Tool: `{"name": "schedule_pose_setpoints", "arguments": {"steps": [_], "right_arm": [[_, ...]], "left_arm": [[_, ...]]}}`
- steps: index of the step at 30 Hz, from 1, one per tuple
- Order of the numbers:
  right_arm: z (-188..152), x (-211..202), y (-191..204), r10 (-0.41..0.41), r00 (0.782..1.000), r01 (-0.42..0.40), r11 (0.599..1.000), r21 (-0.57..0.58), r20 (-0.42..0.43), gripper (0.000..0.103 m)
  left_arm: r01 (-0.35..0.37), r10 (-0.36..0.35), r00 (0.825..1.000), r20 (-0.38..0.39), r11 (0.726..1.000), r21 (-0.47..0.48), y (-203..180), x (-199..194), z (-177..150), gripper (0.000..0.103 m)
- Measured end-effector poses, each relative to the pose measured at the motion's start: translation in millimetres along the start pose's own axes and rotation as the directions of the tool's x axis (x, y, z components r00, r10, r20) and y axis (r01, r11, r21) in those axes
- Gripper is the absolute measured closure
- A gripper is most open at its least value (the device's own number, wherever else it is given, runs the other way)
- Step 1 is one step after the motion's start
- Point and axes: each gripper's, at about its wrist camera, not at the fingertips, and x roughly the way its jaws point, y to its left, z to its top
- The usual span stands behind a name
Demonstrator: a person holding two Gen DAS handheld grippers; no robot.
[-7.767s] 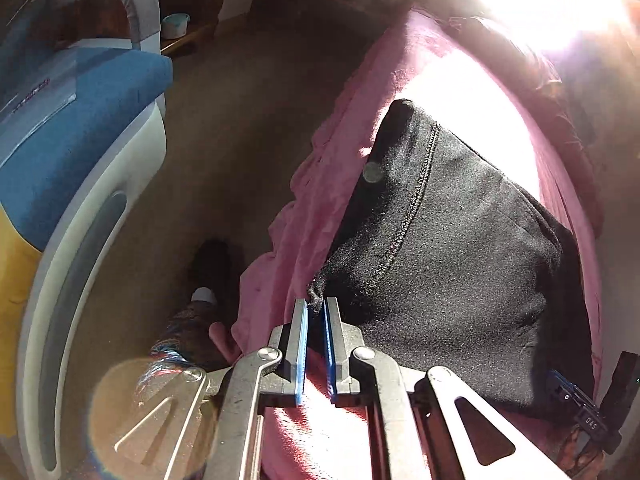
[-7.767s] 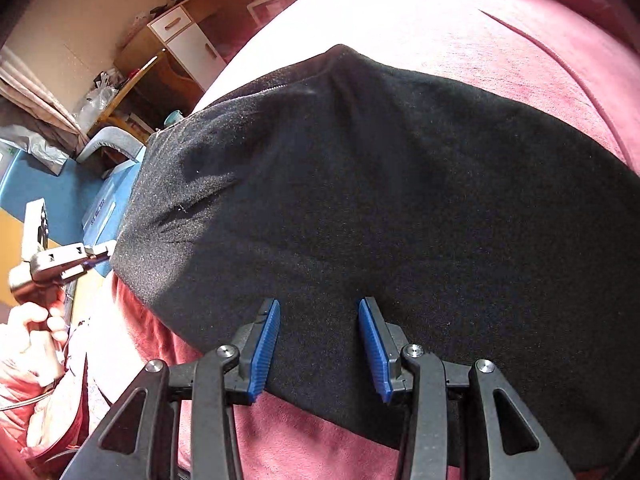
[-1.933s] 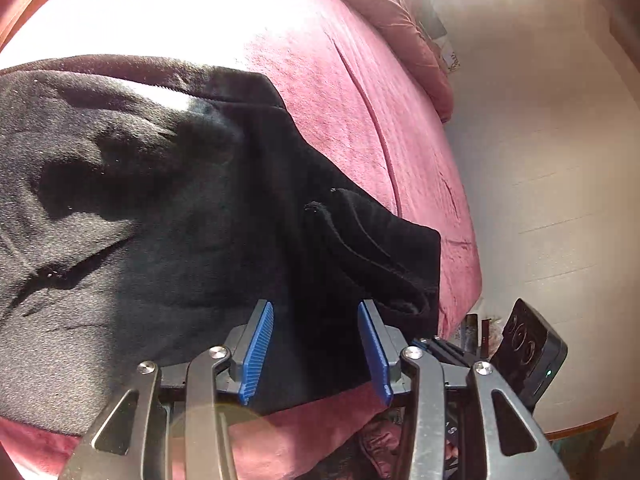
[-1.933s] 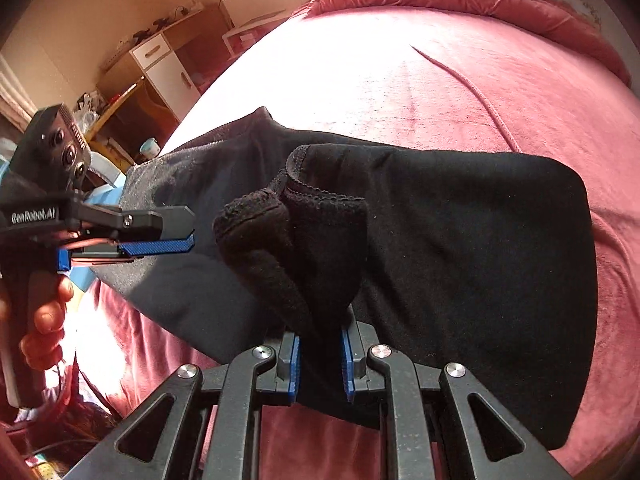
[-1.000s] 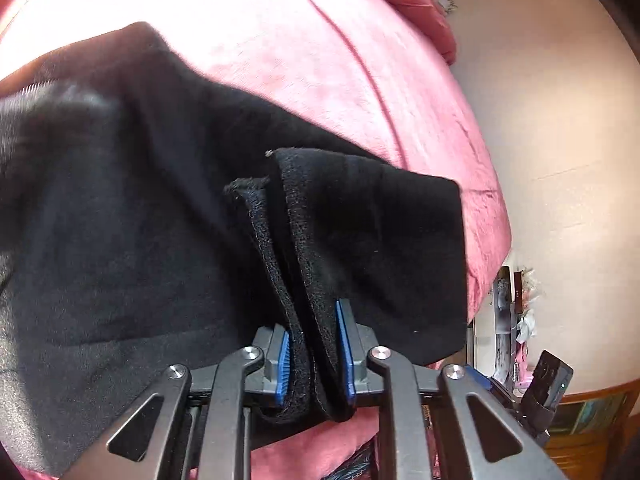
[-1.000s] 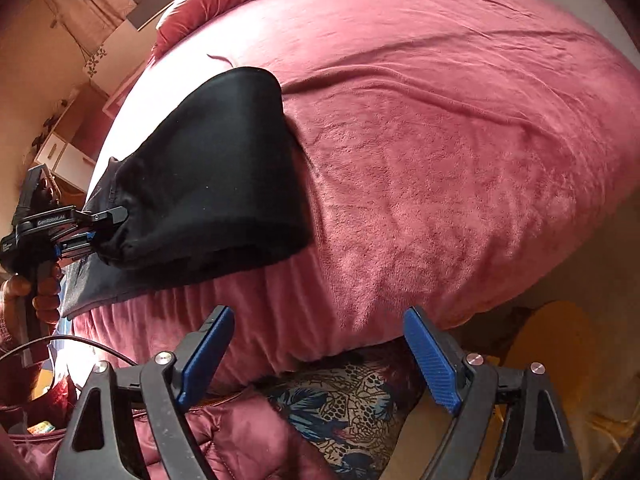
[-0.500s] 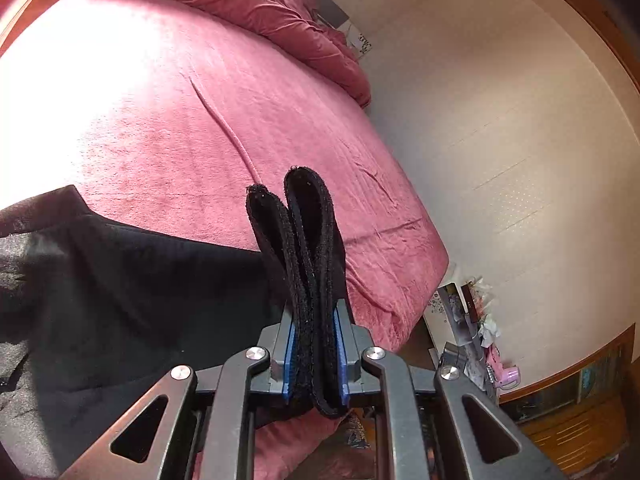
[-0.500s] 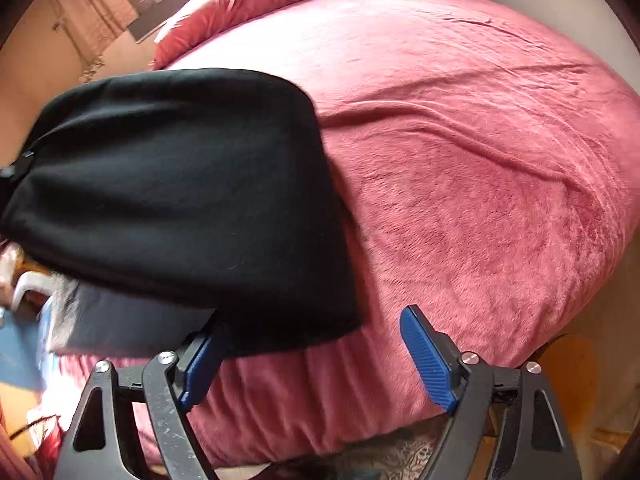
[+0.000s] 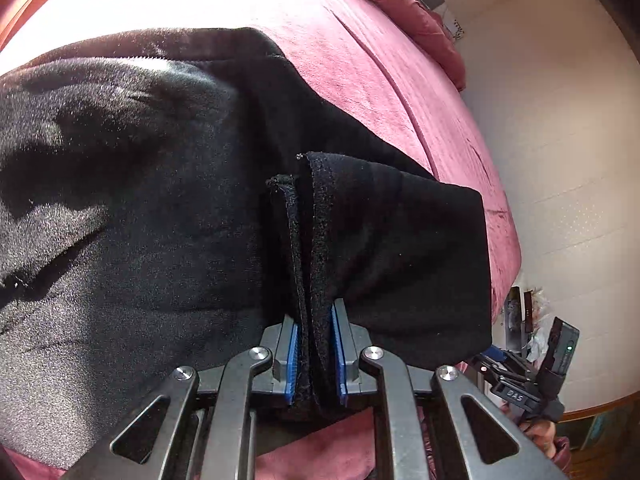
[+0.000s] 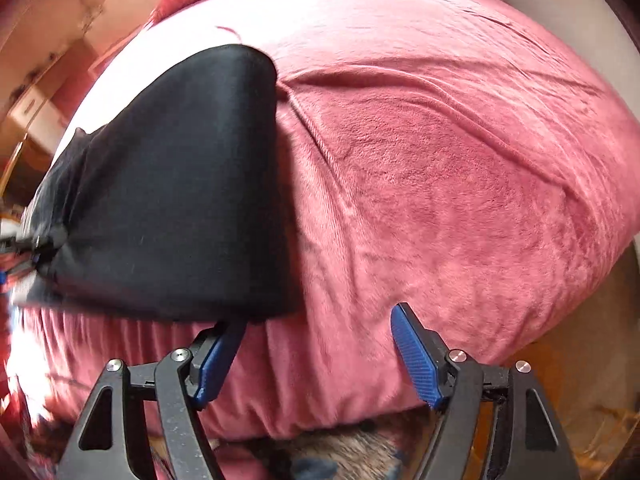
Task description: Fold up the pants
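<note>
In the left wrist view, far left: wide spread of black pants [image 9: 132, 208], lying flat on the pink blanket [image 9: 360, 52] of the bed, sunlit sheen on the upper part. Further right, at the middle: two thick hemmed edges of the same fabric standing up side by side, pinched between the blue pads of the left gripper [image 9: 314, 358]. Jaws narrow, pressed on the cloth from both sides. To the right of the grip: a folded flap of the pants hanging out over the flat layer, its right border straight. Beyond it, the blanket edge, then a pale wall [image 9: 560, 140]. At the lower right corner: the right gripper [image 9: 516, 384], small and partly cut off, near the bed edge.

In the right wrist view, at the far left edge: blurred, a bunched corner of the pants [image 10: 172, 184] drawn to a point; what holds it not clear there. From that corner, the black fold stretching right over the blanket [image 10: 460, 160], its lower edge just above the left blue pad. Right gripper [image 10: 320, 354] with jaws wide apart, recently narrowing a little, nothing between the pads, only blanket behind them. Far right: the rounded bed edge and brown floor [image 10: 592, 320] below.
</note>
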Motion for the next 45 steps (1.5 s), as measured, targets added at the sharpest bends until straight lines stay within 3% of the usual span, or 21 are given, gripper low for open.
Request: {"name": "schedule_pose_setpoints", "arguments": {"steps": [4,8,14,18,21,23,27,33,35,37,40,43,45], "right_arm": [[2,-43,-6,0.054,0.997,-0.051,0.998,-0.044,0.058,0.036],[29,-64,9,0.118,0.981,-0.113,0.993,-0.042,0.154,0.047],[97,-37,65,0.159,0.965,-0.14,0.985,-0.105,0.209,0.047],[130,3,91,0.101,0.983,-0.086,0.991,-0.099,0.151,0.047],[137,43,90,0.051,0.996,-0.045,0.996,-0.079,0.07,0.046],[135,51,96,0.027,0.996,-0.018,0.995,-0.102,0.081,0.044],[132,50,105,-0.005,0.994,0.02,0.99,-0.14,0.107,0.042],[125,29,111,-0.007,0.99,0.028,0.989,-0.149,0.142,0.033],[120,15,115,-0.016,0.984,0.042,0.988,-0.148,0.177,0.032],[113,6,121,-0.009,0.978,0.041,0.989,-0.145,0.211,0.029],[96,-7,136,0.066,0.972,-0.029,0.986,-0.163,0.225,0.029],[76,-14,156,0.142,0.965,-0.099,0.976,-0.195,0.22,0.029],[62,-15,166,0.193,0.96,-0.152,0.967,-0.205,0.2,0.029]], "left_arm": [[-0.051,0.047,0.998,0.034,0.993,0.103,-19,-7,-4,0.089],[-0.068,0.061,0.996,0.06,0.989,0.132,-27,-12,-9,0.089],[-0.101,0.089,0.992,0.091,0.984,0.147,-27,-21,-20,0.089],[-0.15,0.138,0.987,0.087,0.978,0.148,-25,-15,-23,0.088],[-0.163,0.154,0.985,0.078,0.978,0.128,-21,-7,-25,0.084],[-0.148,0.141,0.987,0.072,0.983,0.107,-17,-7,-24,0.082],[-0.125,0.122,0.99,0.07,0.991,0.052,3,-24,-22,0.07],[-0.096,0.106,0.989,0.1,0.99,-0.104,42,-60,-32,0.068],[-0.111,0.133,0.984,0.116,0.978,-0.174,60,-79,-39,0.068],[-0.082,0.119,0.984,0.135,0.964,-0.254,81,-101,-50,0.068],[-0.056,0.131,0.976,0.173,0.922,-0.383,120,-135,-71,0.068],[-0.035,0.172,0.961,0.218,0.854,-0.519,162,-171,-96,0.068],[-0.004,0.199,0.948,0.247,0.786,-0.618,189,-194,-117,0.068]]}}
